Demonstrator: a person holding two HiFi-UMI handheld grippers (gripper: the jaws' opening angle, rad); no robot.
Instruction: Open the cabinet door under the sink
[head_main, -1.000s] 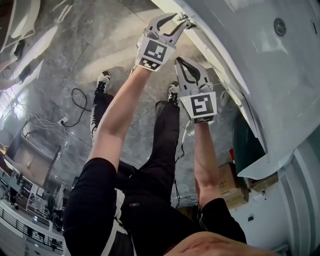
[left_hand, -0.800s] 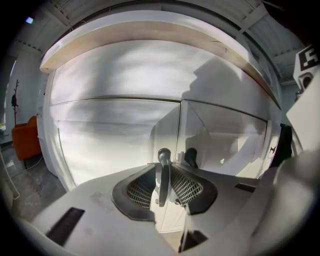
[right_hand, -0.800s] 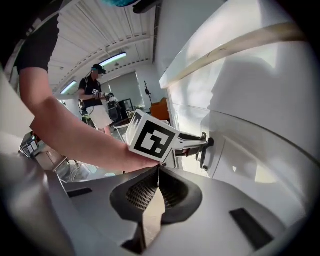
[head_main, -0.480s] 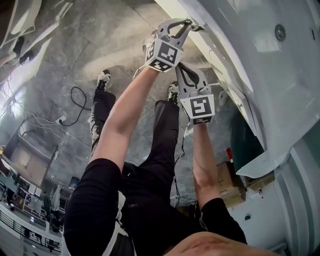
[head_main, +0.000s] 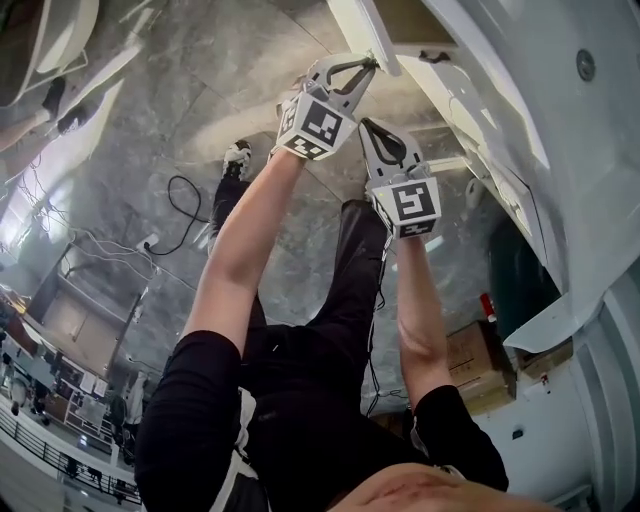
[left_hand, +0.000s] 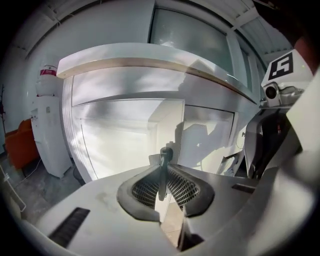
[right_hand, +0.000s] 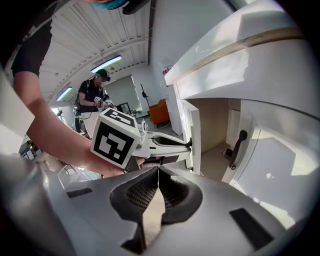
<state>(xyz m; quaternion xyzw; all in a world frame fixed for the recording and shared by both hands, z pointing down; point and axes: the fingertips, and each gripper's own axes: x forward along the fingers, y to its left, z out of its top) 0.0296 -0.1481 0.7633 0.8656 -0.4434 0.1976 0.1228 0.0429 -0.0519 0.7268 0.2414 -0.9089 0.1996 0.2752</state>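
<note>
Jaws of left gripper (head_main: 368, 63) clamp the dark vertical bar handle (left_hand: 162, 175) of the white cabinet door (right_hand: 191, 125) under the sink (right_hand: 230, 50). That looks like the only pull point. Door stands partly swung out, cavity (right_hand: 215, 125) showing. Right gripper (right_hand: 159, 175) has its jaws pressed together on nothing, parked just beside, likely a spare.

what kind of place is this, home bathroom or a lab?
Probably a lab or showroom hall, not a home. The sink cabinet stands on a stone-look floor with loose cables and cardboard boxes nearby, and another person stands under ceiling strip lights.
</note>
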